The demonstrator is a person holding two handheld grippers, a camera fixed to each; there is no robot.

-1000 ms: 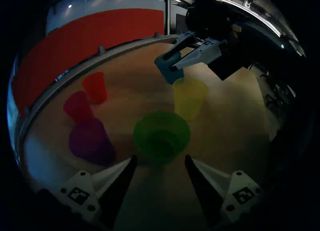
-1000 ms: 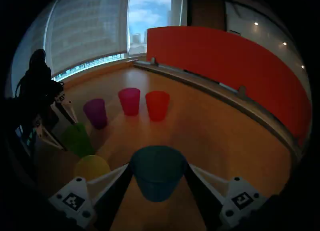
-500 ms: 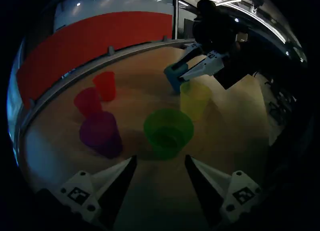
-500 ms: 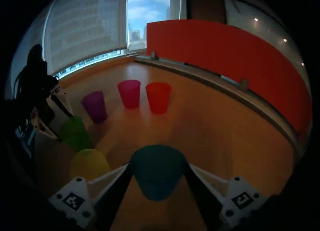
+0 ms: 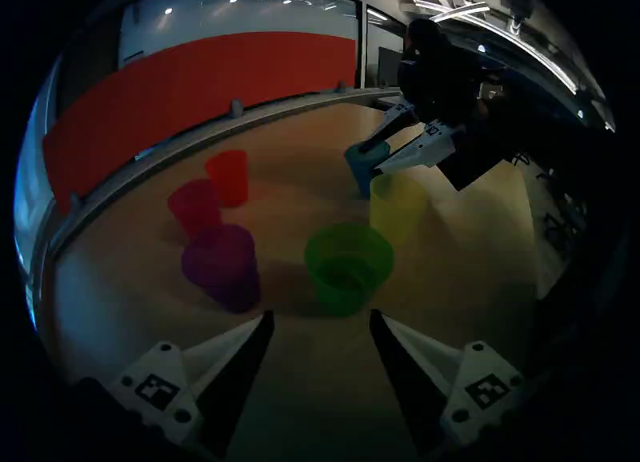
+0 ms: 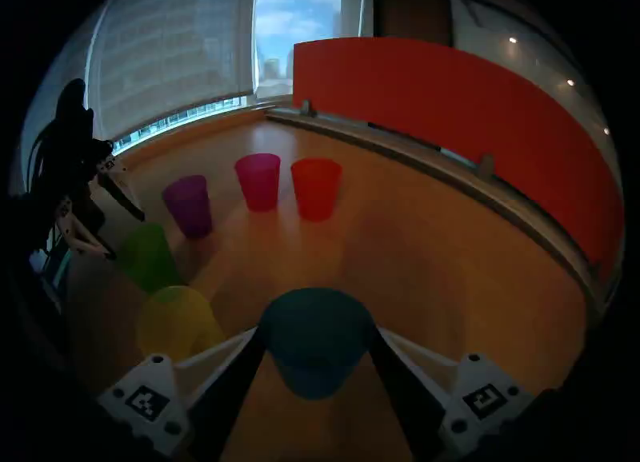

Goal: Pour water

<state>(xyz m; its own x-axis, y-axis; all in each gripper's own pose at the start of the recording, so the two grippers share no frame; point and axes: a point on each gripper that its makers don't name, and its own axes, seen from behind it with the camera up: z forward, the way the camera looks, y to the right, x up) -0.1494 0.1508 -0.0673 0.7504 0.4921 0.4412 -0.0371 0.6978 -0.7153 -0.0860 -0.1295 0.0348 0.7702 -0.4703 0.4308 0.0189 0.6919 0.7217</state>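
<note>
In the right gripper view my right gripper [image 6: 317, 344] is shut on a blue cup [image 6: 317, 342], held upright low over the wooden table [image 6: 448, 262]. To its left stand a yellow cup [image 6: 178, 324] and a green cup [image 6: 149, 257]. In the left gripper view my left gripper [image 5: 318, 328] is open with nothing between its fingers, a short way back from the green cup [image 5: 349, 267]. Beyond it stands the yellow cup [image 5: 398, 208], and the right gripper [image 5: 376, 154] holds the blue cup [image 5: 365, 166] just behind that.
A purple cup [image 5: 224, 266], a magenta cup [image 5: 194, 209] and a red cup [image 5: 229, 177] stand in a group to the left. A red partition [image 5: 192, 94] runs along the table's far edge. Windows [image 6: 176, 62] lie past the table, and a person [image 6: 72, 150] stands at its left end.
My left gripper has drawn back from the green cup, which looks smaller and farther. The right gripper has lowered a little with the blue cup beside the yellow cup.
</note>
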